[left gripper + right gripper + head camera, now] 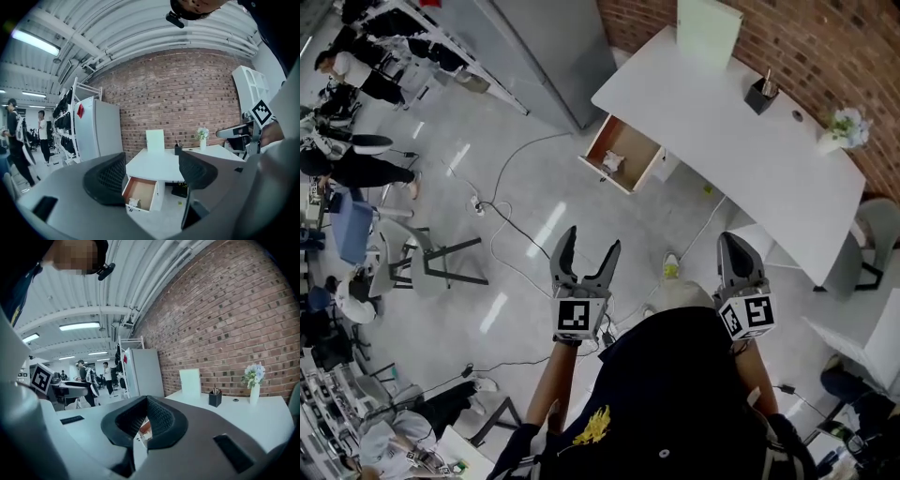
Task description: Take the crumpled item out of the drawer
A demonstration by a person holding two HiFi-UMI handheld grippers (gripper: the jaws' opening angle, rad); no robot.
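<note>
Head view: crumpled item [613, 161] in drawer [598, 141], well beyond left tool [592, 240]

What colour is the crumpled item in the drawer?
White crumpled item, clearest in the head view.

Red brick wall [825, 37], long white table [703, 103], tall grey cabinet [544, 56], glossy pale floor [516, 187], ceiling strip lights [35, 41]

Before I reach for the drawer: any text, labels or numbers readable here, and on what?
No words or numbers are readable in any view.
Cubes on the left gripper and right gripper: square black-and-white markers, no letters.
White board on the desk: blank.
Yellow emblem on the person's shirt: too small to read.
</note>
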